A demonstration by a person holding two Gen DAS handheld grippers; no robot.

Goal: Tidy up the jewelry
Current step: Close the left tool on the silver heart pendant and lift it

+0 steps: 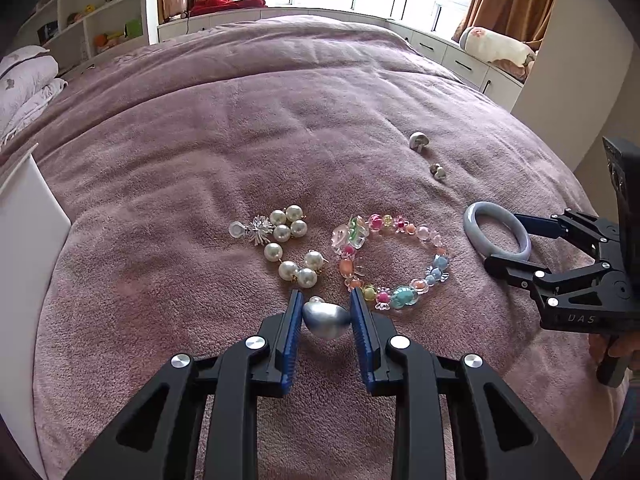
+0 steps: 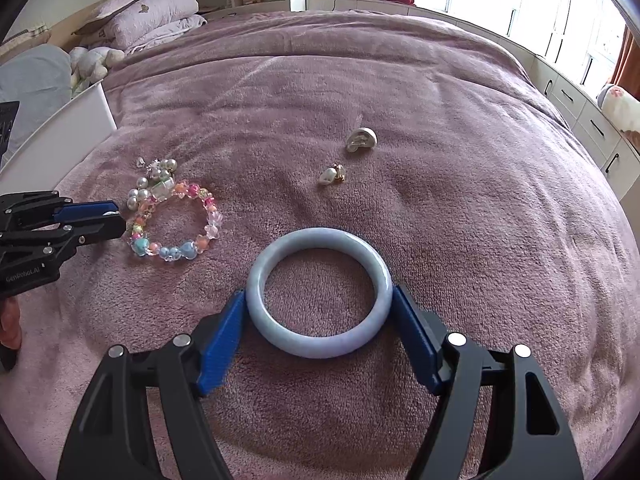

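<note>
My left gripper (image 1: 325,312) is shut on a silver heart-shaped piece (image 1: 325,319) low over the mauve blanket (image 1: 280,128). Just beyond it lie a pearl cluster piece (image 1: 286,242) and a colourful bead bracelet (image 1: 390,260). My right gripper (image 2: 318,304) is shut on a pale blue-grey bangle (image 2: 319,292), its blue pads (image 2: 414,332) touching both sides; the bangle rests on the blanket. It also shows in the left wrist view (image 1: 497,236), with the right gripper (image 1: 510,240) at the right. The bead bracelet (image 2: 174,222) and the left gripper (image 2: 110,218) show at the left of the right wrist view.
Two small earrings lie farther back: a shell-like one (image 2: 361,140) and a pearl-and-gold one (image 2: 332,175). A white box (image 1: 24,248) stands at the bed's left edge. Folded quilts (image 2: 148,16) and plush toys sit at the far left, with shelves and window cabinets beyond.
</note>
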